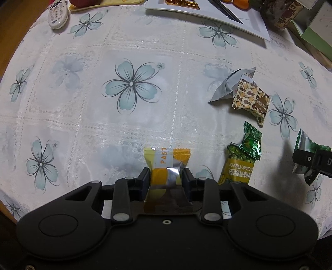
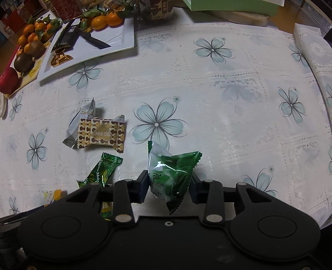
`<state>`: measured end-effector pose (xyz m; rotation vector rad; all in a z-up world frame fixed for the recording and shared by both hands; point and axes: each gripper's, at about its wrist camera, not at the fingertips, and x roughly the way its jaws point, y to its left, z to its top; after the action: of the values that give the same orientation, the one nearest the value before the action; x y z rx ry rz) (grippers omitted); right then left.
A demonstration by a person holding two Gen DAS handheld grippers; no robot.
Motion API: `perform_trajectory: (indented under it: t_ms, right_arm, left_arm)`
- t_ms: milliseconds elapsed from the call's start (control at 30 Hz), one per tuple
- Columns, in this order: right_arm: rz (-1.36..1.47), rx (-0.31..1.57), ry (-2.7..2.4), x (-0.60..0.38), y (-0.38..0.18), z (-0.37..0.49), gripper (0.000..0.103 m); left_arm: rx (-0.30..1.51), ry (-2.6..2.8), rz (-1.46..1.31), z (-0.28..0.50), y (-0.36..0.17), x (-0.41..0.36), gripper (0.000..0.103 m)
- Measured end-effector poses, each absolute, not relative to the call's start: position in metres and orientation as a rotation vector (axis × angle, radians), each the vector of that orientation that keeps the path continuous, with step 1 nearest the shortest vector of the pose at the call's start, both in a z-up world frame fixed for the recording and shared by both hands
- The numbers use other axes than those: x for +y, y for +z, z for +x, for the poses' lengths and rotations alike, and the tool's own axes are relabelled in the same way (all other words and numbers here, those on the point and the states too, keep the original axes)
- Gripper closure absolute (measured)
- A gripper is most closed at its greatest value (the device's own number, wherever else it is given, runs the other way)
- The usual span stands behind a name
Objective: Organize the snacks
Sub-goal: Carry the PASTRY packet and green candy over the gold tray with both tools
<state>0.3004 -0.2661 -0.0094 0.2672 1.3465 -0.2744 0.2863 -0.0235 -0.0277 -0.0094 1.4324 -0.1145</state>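
My left gripper (image 1: 166,175) is shut on a yellow and silver pastry packet (image 1: 166,164), held over the flowered tablecloth. My right gripper (image 2: 170,184) is shut on a green and white snack packet (image 2: 172,172); it also shows at the right edge of the left wrist view (image 1: 307,151). On the cloth lie a brown patterned packet (image 2: 101,134) over a grey packet (image 2: 82,120), a green Melty candy (image 2: 103,172) and a yellow-green garlic pea packet (image 1: 236,168). A white tray (image 2: 116,47) at the far side holds a gold candy (image 2: 60,59) and a black packet (image 2: 66,38).
A black knife (image 2: 95,42) and tangerines (image 2: 108,20) lie on the tray. Kiwis and an apple (image 2: 8,80) sit to its left. A remote (image 1: 57,15) lies far left in the left wrist view. A green box (image 1: 317,39) and a jar (image 1: 280,14) stand far right.
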Motion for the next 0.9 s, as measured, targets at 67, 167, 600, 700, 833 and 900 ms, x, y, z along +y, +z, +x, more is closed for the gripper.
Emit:
perform_trajectory:
  t_ms: [67, 167, 600, 700, 833, 900]
  right_arm:
    - [0.262, 1.343, -0.277, -0.267, -0.009, 0.299, 0.063]
    - [0.256, 1.329, -0.274, -0.268, -0.005, 0.295, 0.063]
    - [0.314, 1.216, -0.209, -0.272, 0.042, 0.214, 0.063]
    - [0.364, 1.214, -0.180, -0.272, 0.047, 0.177, 0.063]
    - [0.378, 1.209, -0.188, -0.265, 0.048, 0.125, 0.063]
    - [0.349, 1.211, -0.201, -0.256, 0.046, 0.097, 0.062]
  left_arm:
    - [1.423, -0.116, -0.006, 0.284, -0.025, -0.022, 0.062]
    - [1.396, -0.107, 0.005, 0.279, -0.017, -0.020, 0.062]
    - [1.253, -0.096, 0.016, 0.198, 0.022, -0.017, 0.062]
    - [1.253, -0.121, 0.011, 0.168, 0.029, -0.023, 0.062]
    - [1.273, -0.146, 0.006, 0.131, 0.032, -0.030, 0.062]
    - [1.286, -0.155, 0.006, 0.115, 0.032, -0.032, 0.062]
